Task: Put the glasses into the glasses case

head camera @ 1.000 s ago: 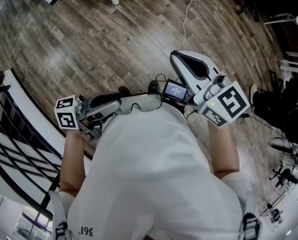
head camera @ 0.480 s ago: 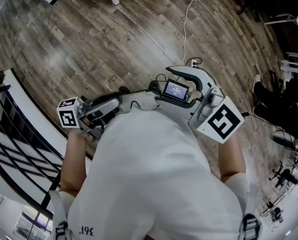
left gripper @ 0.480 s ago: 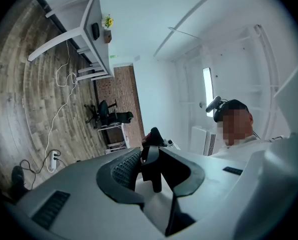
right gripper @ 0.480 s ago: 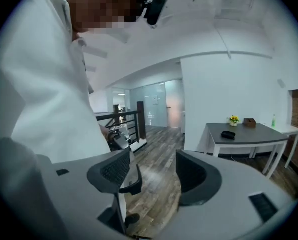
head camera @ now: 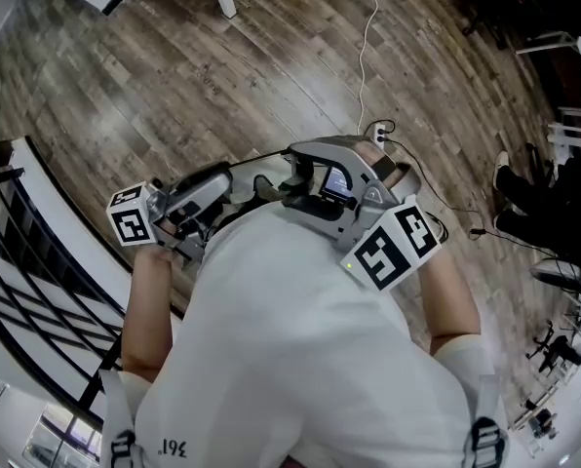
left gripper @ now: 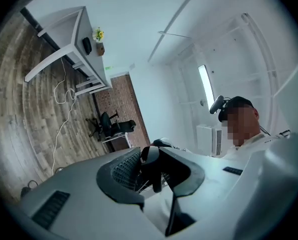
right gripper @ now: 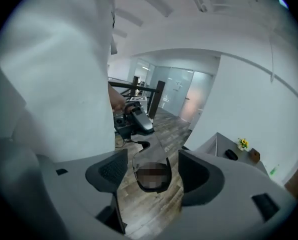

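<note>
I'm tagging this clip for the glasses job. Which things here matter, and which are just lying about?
Job: glasses, clamped by left gripper; right gripper, jaws just opening, glasses between them. No glasses case in view.
Lying about: floor cable, desk, office chair.

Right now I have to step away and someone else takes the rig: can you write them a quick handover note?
Left tool: shut on the glasses, held in the air.
Right tool: jaws have just been opening, now apart around one lens, not touching it.
Glasses case: in no view.
Done: glasses picked up. Left: find the case, put the glasses in.
</note>
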{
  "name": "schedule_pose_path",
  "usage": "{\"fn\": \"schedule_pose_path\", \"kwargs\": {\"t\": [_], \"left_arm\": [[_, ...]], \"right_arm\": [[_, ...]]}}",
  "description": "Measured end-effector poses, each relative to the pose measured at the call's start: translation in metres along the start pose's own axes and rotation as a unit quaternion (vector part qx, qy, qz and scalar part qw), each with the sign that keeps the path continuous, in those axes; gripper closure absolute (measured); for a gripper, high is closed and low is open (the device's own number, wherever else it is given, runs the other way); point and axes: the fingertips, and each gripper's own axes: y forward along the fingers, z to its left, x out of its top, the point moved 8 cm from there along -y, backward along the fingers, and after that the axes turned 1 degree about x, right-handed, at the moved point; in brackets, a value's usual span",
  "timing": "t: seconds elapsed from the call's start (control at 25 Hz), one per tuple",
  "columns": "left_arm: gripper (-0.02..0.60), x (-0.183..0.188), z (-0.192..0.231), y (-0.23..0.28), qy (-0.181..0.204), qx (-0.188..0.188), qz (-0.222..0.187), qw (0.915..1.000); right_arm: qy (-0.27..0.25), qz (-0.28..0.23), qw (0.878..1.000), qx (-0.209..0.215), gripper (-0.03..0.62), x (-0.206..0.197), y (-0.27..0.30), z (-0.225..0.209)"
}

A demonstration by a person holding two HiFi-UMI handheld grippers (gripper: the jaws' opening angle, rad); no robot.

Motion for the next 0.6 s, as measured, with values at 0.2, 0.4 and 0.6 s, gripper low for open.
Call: {"fn": "schedule_pose_path", "kwargs": {"t": [0.2, 0.4, 0.6], "left_arm": [[0.459, 0.022, -0.009, 0.019, 0.044, -0.006, 0.02, 0.9988], [0.459, 0.032, -0.02, 0.033, 0.082, -0.014, 0.042, 0.9956], [0.459, 0.038, -0.028, 0.038, 0.108, -0.016, 0.059, 0.9923]], "right_arm": [[-0.062, 0.044, 0.997, -0.012, 0.296, 0.0, 0.012, -0.013], [-0.082, 0.065, 0.994, -0.018, 0.298, 0.001, 0.011, -0.018], [-0.094, 0.083, 0.992, -0.029, 0.3, 0.003, 0.007, -0.017]]}}
